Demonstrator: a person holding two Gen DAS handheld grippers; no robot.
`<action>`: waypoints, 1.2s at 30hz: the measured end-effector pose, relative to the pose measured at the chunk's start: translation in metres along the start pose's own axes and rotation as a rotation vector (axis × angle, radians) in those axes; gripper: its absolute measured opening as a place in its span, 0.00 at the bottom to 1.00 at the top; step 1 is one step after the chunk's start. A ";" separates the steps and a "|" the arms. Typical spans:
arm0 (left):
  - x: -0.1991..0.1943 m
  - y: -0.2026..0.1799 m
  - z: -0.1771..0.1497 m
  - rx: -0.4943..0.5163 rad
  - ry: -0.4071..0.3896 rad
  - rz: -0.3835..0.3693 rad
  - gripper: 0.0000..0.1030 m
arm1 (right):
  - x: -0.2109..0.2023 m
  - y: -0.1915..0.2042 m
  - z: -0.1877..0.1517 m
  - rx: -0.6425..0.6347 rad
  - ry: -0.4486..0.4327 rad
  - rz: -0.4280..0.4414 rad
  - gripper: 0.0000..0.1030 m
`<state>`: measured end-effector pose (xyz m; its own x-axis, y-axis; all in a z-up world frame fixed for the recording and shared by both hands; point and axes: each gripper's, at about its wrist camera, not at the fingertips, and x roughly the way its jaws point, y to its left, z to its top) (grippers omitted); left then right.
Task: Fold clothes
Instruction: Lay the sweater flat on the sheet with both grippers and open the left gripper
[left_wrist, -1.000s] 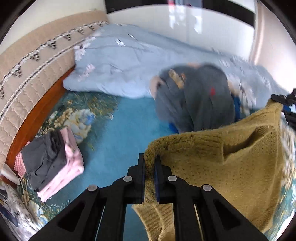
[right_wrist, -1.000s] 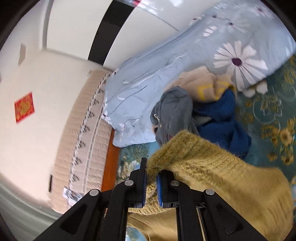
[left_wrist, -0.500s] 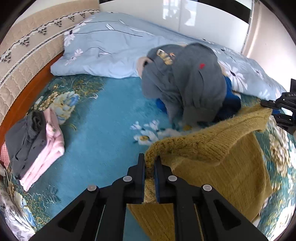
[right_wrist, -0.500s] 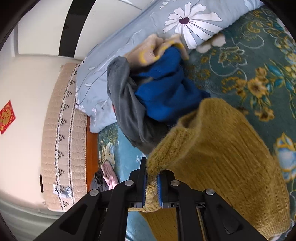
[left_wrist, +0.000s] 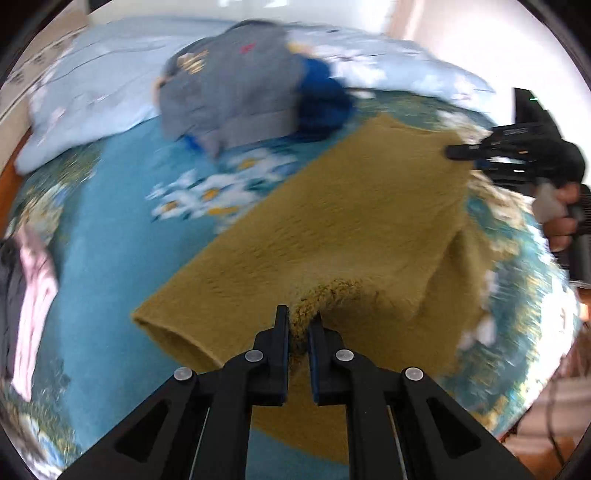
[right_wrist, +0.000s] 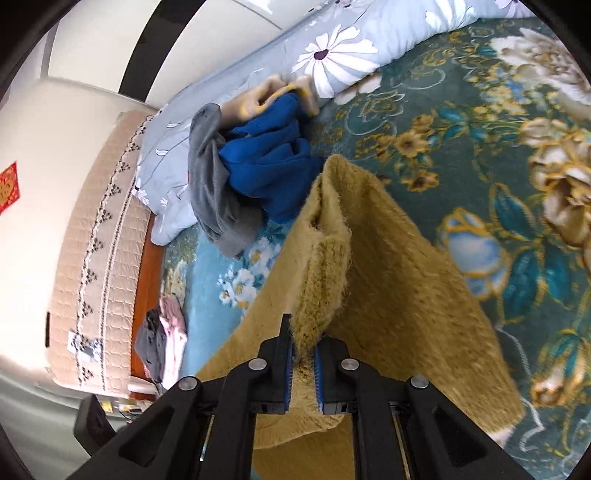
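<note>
A mustard knit sweater (left_wrist: 343, 229) is stretched between both grippers, low over the teal floral bedspread (left_wrist: 110, 229). My left gripper (left_wrist: 298, 325) is shut on a bunched edge of it. My right gripper (right_wrist: 303, 334) is shut on another edge of the sweater (right_wrist: 388, 295), which drapes away to the right. The right gripper also shows in the left wrist view (left_wrist: 476, 153), at the sweater's far corner.
A heap of unfolded clothes, grey (left_wrist: 229, 85) and blue (right_wrist: 269, 162), lies against the pale blue floral duvet (right_wrist: 332, 55). A folded pink and grey stack (right_wrist: 162, 339) sits by the quilted beige headboard (right_wrist: 96, 229). The bed edge is at lower right in the left wrist view.
Both grippers have swung the sweater down and forward. It now spreads out nearly flat over the bedspread instead of hanging bunched. Both grips are unchanged.
</note>
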<state>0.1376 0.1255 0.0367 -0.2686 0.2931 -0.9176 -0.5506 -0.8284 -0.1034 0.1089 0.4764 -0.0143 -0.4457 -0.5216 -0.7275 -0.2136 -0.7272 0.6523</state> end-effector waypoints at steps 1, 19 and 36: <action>-0.002 -0.003 -0.002 0.011 0.009 -0.017 0.09 | -0.001 -0.004 -0.004 -0.004 0.014 -0.032 0.10; 0.014 0.001 -0.013 -0.090 0.159 -0.282 0.39 | 0.007 -0.066 -0.032 0.166 0.068 -0.123 0.10; 0.062 0.173 -0.070 -1.214 0.067 -0.200 0.43 | 0.010 -0.081 -0.045 0.240 0.070 -0.091 0.13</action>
<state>0.0811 -0.0336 -0.0653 -0.2029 0.4703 -0.8589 0.5237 -0.6890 -0.5010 0.1604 0.5104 -0.0842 -0.3560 -0.4944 -0.7930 -0.4537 -0.6504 0.6092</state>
